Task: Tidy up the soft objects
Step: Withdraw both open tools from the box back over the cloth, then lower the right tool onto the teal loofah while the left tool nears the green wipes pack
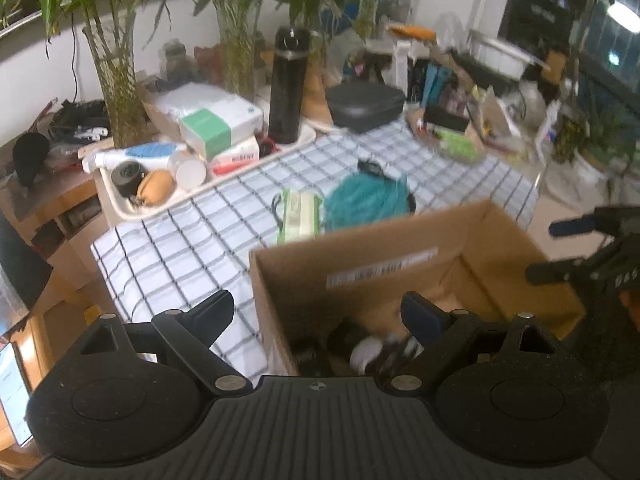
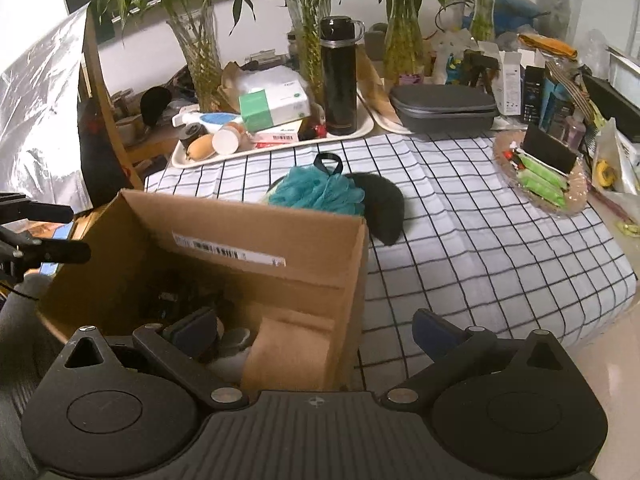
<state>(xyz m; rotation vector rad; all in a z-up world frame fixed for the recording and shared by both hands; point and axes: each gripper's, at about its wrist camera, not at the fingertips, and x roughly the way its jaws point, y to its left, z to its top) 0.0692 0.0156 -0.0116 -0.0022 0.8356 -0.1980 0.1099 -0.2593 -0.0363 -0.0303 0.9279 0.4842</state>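
An open cardboard box [image 1: 360,264] [image 2: 260,240] stands on the checked cloth and holds dark and white soft items plus a tan pad [image 2: 288,344]. Behind it lie a teal bath pouf [image 1: 364,200] [image 2: 316,192], a black fuzzy piece [image 2: 384,208] and a green-and-white packet [image 1: 298,212]. My left gripper [image 1: 318,312] is open over the box's left wall, one finger inside, holding nothing. My right gripper [image 2: 316,328] is open astride the box's right wall, also holding nothing. Each gripper shows at the edge of the other's view: the right gripper [image 1: 560,248], the left gripper [image 2: 52,236].
A white tray [image 2: 360,134] at the back carries a black flask [image 2: 339,76], tissue boxes [image 2: 276,106] and small items. A grey case [image 2: 444,108], vases of bamboo [image 2: 200,60] and a glass dish of green packets [image 2: 540,176] ring the checked cloth [image 2: 480,240].
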